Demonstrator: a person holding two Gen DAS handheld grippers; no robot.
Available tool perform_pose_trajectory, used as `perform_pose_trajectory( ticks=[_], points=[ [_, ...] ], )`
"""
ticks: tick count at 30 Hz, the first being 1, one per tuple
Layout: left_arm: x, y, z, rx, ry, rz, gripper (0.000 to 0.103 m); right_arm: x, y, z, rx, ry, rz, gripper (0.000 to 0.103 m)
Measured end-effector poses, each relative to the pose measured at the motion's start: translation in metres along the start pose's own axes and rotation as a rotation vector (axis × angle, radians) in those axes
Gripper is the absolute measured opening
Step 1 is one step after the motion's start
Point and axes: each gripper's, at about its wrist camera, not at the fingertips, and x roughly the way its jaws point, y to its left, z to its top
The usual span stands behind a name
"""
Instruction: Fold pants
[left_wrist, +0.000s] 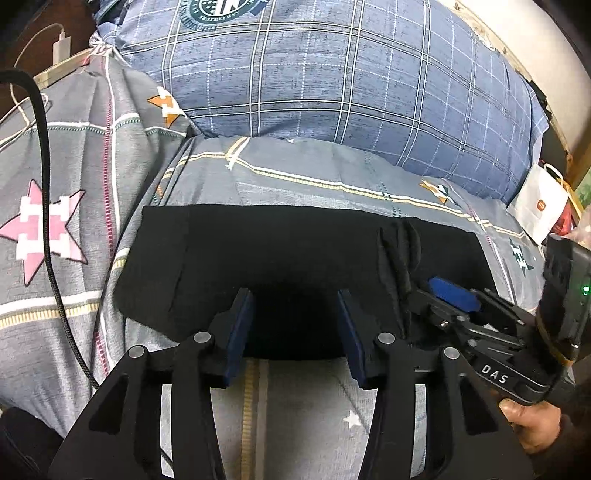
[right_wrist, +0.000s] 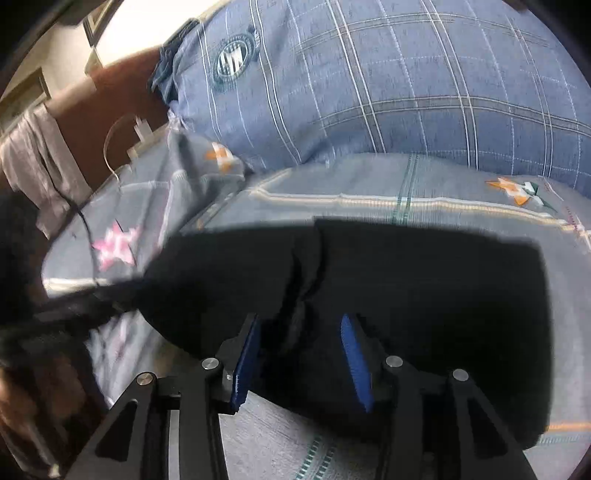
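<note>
Pants: black matt cloth, soft, light-swallowing, small creased bunch at one edge. Bed sheet: grey woven cloth, matt, printed stripes and stars. Pillow: blue checked cloth, faded denim look, matt. Left gripper: black matt plastic arms, brushed metal pins, blue ribbed rubbery pads. Right gripper: same black plastic, metal pins, blue ridged pads. Cable: black braided sheath. Bag: white smooth paper.

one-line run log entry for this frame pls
task: fold pants | black pants: folded, flat on bedsheet | left claw: open, over near edge | right claw: open, over the cloth
</note>
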Motion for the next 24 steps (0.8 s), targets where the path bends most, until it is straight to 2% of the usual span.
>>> perform_pose_trajectory(
  ticks=[3, 6, 11, 17, 19, 24],
  points=[
    [-0.004, 0.003, -0.001, -0.006, -0.008, 0.011, 0.045, -0.009, 0.006, 0.009, 0.01, -0.001, 0.03, 0.043],
    [-0.007, 0.006, -0.002, -0.017, -0.016, 0.012, 0.045, -0.018, 0.012, 0.014, -0.01, -0.029, 0.013, 0.043],
    [-0.008, 0.011, -0.002, -0.041, -0.014, 0.001, 0.045, -0.03, 0.016, 0.013, 0.007, -0.053, 0.033, 0.043],
    [-0.006, 0.027, -0.008, -0.125, 0.011, -0.032, 0.045, -0.023, 0.03, 0.015, -0.039, -0.035, 0.057, 0.043],
    [-0.005, 0.033, -0.01, -0.157, 0.018, -0.046, 0.057, -0.018, 0.029, 0.016, -0.039, -0.024, 0.046, 0.043],
    [-0.009, 0.048, -0.013, -0.222, 0.003, -0.062, 0.059, -0.015, 0.017, 0.015, 0.013, -0.022, 0.05, 0.044]
  ],
)
